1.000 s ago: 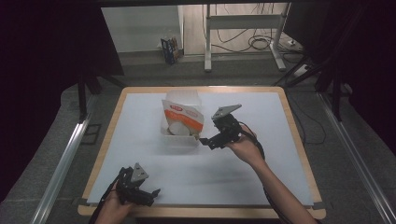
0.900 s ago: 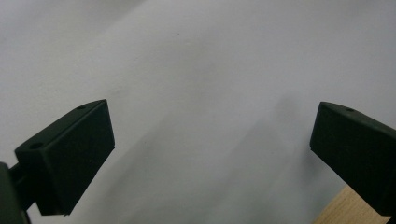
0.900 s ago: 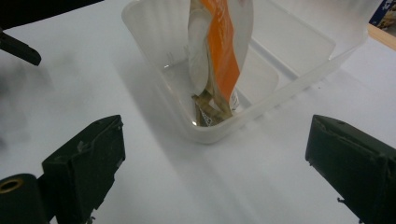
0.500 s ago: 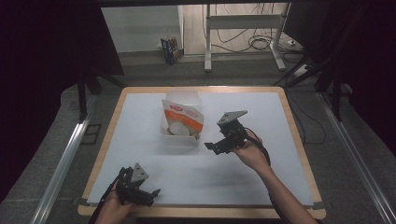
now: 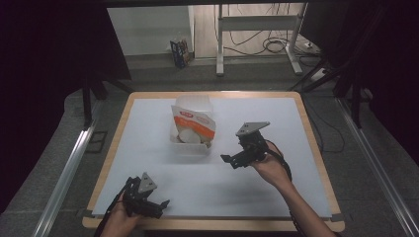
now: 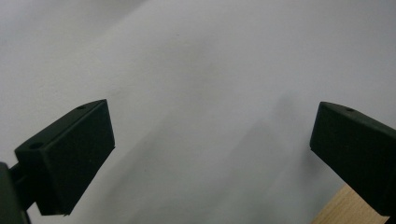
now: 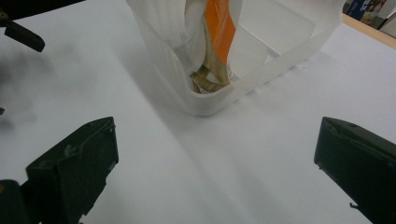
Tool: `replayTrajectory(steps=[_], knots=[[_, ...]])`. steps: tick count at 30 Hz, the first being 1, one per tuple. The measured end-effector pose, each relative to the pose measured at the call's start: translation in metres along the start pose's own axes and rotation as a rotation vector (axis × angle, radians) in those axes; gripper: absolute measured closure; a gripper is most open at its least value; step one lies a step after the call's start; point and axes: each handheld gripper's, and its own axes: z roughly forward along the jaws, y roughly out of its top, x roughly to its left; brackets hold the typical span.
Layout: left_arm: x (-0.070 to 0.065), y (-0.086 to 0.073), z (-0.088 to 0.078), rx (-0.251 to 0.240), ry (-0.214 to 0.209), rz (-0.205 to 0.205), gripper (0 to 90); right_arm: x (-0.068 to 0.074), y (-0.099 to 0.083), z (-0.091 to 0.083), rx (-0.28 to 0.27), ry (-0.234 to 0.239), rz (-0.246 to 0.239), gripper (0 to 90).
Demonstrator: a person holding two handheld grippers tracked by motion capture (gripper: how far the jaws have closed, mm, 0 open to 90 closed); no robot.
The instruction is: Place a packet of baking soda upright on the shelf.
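Translucent plastic box (image 5: 191, 129), thin-walled with rounded corners, stands on the white sheet (image 5: 276, 192) at the middle of the table (image 5: 316, 148), toward its far side. Inside leans an orange-and-white packet (image 5: 195, 123) with a round white face (its lower edge looks crumpled in the right gripper view). Just to the box's right, the right gripper (image 5: 233, 159) hovers with its blocky black jaws spread wide and empty. Well apart, at the wooden near-left edge, the left gripper (image 5: 159, 205) rests, jaws likewise spread.
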Motion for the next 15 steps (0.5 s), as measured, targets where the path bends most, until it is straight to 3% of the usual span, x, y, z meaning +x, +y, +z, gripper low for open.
replayTrajectory(steps=[15], knots=[[-0.001, 0.000, 0.000, 0.002, 0.003, 0.004, 0.0, 0.007, -0.017, -0.018, -0.020, -0.011, -0.002, 0.0]])
